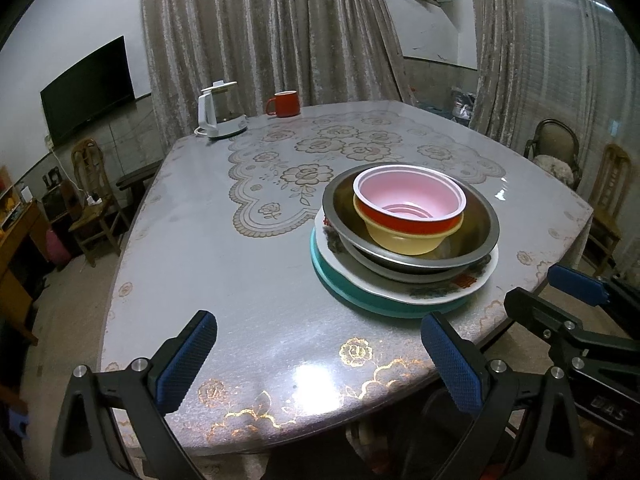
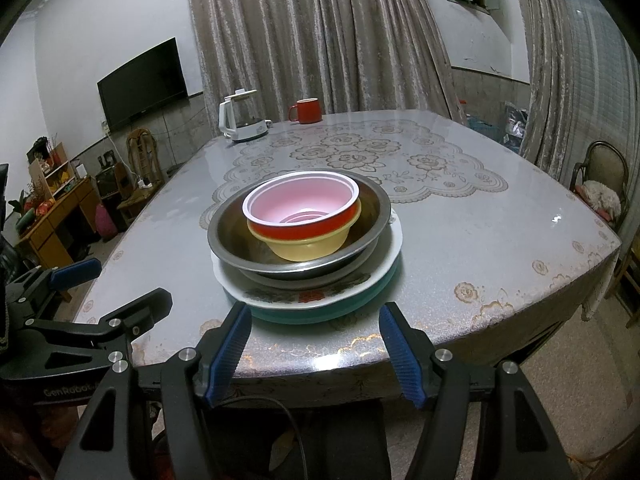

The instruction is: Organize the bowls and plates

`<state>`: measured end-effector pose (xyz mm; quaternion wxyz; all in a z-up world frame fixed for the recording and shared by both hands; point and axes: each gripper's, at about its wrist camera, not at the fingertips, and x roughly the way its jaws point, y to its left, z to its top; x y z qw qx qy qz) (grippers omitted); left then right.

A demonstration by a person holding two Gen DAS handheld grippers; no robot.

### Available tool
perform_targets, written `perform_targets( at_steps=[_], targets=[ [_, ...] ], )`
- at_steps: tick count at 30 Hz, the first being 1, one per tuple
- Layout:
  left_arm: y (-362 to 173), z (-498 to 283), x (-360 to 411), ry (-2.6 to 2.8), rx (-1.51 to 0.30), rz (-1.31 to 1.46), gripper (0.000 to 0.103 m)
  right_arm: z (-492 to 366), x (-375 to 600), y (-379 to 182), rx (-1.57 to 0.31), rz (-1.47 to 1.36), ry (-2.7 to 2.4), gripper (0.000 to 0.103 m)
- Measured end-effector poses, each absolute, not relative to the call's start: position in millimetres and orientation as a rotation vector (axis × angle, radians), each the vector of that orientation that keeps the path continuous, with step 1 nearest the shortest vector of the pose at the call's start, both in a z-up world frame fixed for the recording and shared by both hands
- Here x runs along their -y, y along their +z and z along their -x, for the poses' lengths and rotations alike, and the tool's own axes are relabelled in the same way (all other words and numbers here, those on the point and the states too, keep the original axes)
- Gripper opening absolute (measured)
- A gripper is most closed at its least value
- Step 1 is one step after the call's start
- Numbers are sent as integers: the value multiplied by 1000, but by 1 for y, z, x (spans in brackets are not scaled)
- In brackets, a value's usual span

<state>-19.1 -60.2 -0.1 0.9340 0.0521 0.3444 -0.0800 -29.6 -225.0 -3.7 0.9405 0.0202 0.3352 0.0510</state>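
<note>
One stack stands on the table: a teal plate (image 1: 360,300) (image 2: 320,314) at the bottom, a white flowered plate (image 1: 440,292) (image 2: 304,294) on it, then a steel bowl (image 1: 412,256) (image 2: 236,240), a yellow bowl (image 1: 404,240) (image 2: 308,250), and on top a red bowl with pink inside (image 1: 408,198) (image 2: 300,204). My left gripper (image 1: 320,360) is open and empty over the table's near edge, left of the stack. My right gripper (image 2: 316,348) is open and empty just in front of the stack. The right gripper also shows in the left wrist view (image 1: 560,296).
A white kettle (image 1: 218,114) (image 2: 242,118) and a red mug (image 1: 284,103) (image 2: 307,111) stand at the table's far edge. Chairs (image 1: 94,196) (image 2: 600,184) stand around the table (image 1: 240,280) (image 2: 480,240). A TV (image 2: 142,82) hangs on the left wall.
</note>
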Motion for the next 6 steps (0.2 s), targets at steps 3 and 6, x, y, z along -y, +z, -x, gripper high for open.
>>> perform_targets(
  at_steps=[3, 6],
  targets=[
    [-1, 17, 61, -167, -708, -104, 102, 30, 225, -4, -685, -42, 105, 67],
    [0, 13, 61, -164, -708, -107, 102, 29, 226, -4, -687, -46, 107, 67]
  ],
)
